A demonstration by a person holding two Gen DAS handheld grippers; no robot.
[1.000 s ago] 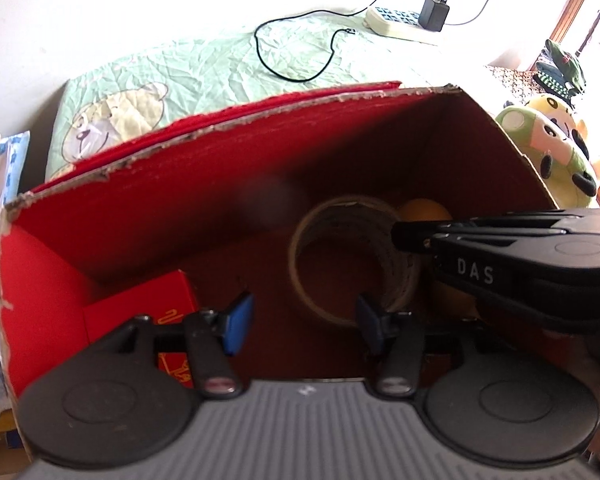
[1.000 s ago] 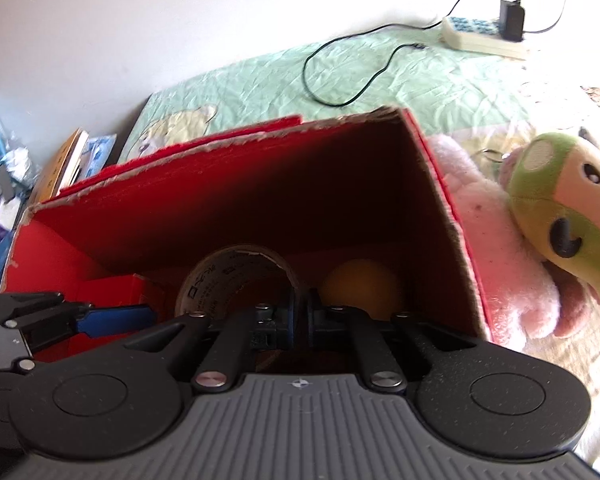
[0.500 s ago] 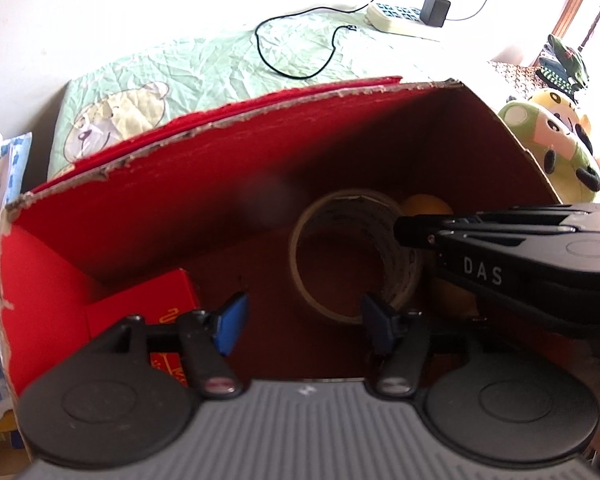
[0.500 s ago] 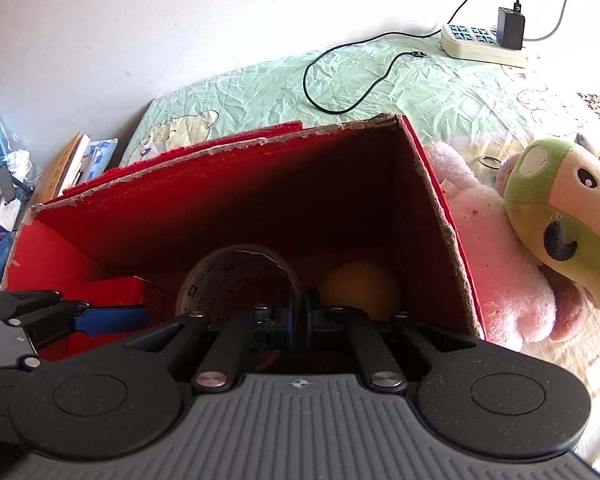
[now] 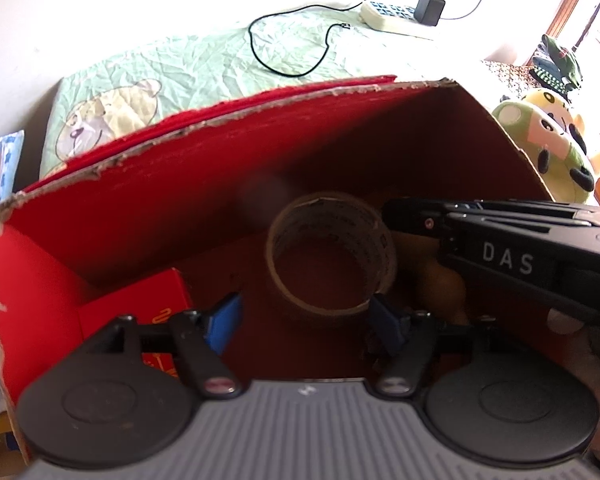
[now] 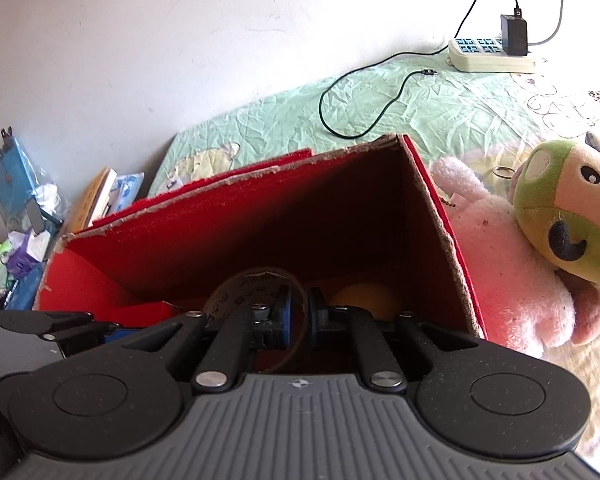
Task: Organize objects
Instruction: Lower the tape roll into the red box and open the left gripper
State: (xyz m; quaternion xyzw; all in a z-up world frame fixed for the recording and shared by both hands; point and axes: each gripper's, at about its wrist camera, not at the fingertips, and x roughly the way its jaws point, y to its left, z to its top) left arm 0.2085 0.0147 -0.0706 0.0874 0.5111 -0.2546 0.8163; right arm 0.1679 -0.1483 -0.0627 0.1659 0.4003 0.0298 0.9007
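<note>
We had the left gripper w/ fingers wide apart, holding nothing, over the near side of the red box. The right gripper was pinched nearly closed on the wall of the tape roll, inside the box – middle. The yellow ball sat right of it, mostly hidden.

the yellow ball in the red box is mostly hidden behind the right gripper; in the left view that gripper's body covers it almost wholly. the small red carton sits half behind the left gripper. the tape roll shows only its upper arc in the right view.
</note>
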